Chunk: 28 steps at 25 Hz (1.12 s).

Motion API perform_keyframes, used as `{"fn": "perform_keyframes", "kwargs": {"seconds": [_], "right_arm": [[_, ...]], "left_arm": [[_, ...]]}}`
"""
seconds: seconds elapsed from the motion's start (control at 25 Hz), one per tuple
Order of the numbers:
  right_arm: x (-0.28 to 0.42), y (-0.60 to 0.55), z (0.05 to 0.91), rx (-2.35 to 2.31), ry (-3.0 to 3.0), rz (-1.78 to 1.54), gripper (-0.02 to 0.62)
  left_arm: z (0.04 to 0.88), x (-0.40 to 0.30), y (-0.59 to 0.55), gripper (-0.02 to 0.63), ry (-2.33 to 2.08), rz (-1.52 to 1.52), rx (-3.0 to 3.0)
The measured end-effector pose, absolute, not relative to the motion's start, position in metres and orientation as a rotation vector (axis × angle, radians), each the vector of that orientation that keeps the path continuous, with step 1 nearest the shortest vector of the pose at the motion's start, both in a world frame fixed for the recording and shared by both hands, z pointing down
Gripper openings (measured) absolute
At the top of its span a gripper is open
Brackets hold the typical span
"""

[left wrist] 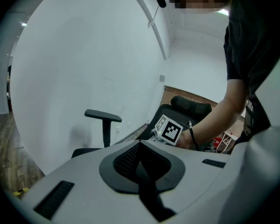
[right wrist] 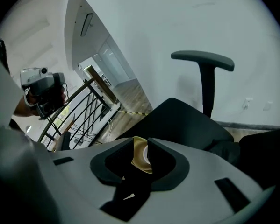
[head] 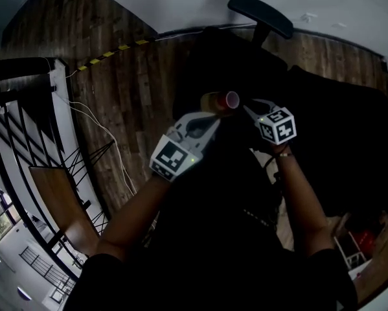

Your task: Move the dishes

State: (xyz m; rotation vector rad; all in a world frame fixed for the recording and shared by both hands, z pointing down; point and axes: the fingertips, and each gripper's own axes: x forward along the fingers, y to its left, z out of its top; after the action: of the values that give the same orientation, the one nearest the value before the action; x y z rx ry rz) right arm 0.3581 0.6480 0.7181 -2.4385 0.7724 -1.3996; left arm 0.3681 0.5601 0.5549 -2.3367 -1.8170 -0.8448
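Observation:
A small gold cup (head: pixel 221 101) with a red inside hangs in the air over a black office chair. My right gripper (head: pixel 247 109) is shut on it; in the right gripper view the cup's gold wall (right wrist: pixel 140 157) shows pinched between the dark pads of the right gripper (right wrist: pixel 140 146). My left gripper (head: pixel 210 120) is raised close beside the cup on its left. In the left gripper view the left gripper (left wrist: pixel 140 152) has its jaws together with nothing between them, and the right gripper's marker cube (left wrist: pixel 170 129) lies just beyond.
The black office chair (head: pixel 245 63) with a raised armrest (head: pixel 262 15) stands against a white wall. Wooden floor (head: pixel 125 89) runs left to a black stair railing (head: pixel 25 148), a white cable and yellow-black tape (head: pixel 109 52). A red and white item (head: pixel 362 243) sits low right.

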Motion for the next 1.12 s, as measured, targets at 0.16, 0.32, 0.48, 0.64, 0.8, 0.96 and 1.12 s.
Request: {"fn": "perform_keyframes", "kwargs": {"seconds": [0.16, 0.32, 0.48, 0.64, 0.8, 0.96, 1.12], "right_arm": [[0.360, 0.652, 0.761, -2.395, 0.818, -1.468, 0.083], [0.367, 0.654, 0.798, -2.362, 0.835, -1.531, 0.083], [0.370, 0.646, 0.832, -2.335, 0.850, -1.586, 0.083], [0.367, 0.643, 0.865, -2.307, 0.856, -1.666, 0.083], [0.366, 0.646, 0.892, -2.292, 0.846, -1.717, 0.083], [0.369, 0.642, 0.907, -2.292, 0.852, -1.746, 0.084], [0.367, 0.635, 0.913, -2.249, 0.850, -1.729, 0.079]], "left_arm": [[0.576, 0.375, 0.575, -0.009, -1.798, -0.872, -2.333], [0.601, 0.385, 0.585, -0.009, -1.760, -0.888, -2.328], [0.622, 0.387, 0.587, -0.009, -1.722, -0.936, -2.337], [0.634, 0.383, 0.590, -0.009, -1.702, -0.979, -2.354], [0.646, 0.378, 0.592, -0.009, -1.698, -1.019, -2.342], [0.656, 0.375, 0.588, -0.009, -1.681, -1.064, -2.351], [0.660, 0.373, 0.587, -0.009, -1.668, -1.110, -2.364]]}}
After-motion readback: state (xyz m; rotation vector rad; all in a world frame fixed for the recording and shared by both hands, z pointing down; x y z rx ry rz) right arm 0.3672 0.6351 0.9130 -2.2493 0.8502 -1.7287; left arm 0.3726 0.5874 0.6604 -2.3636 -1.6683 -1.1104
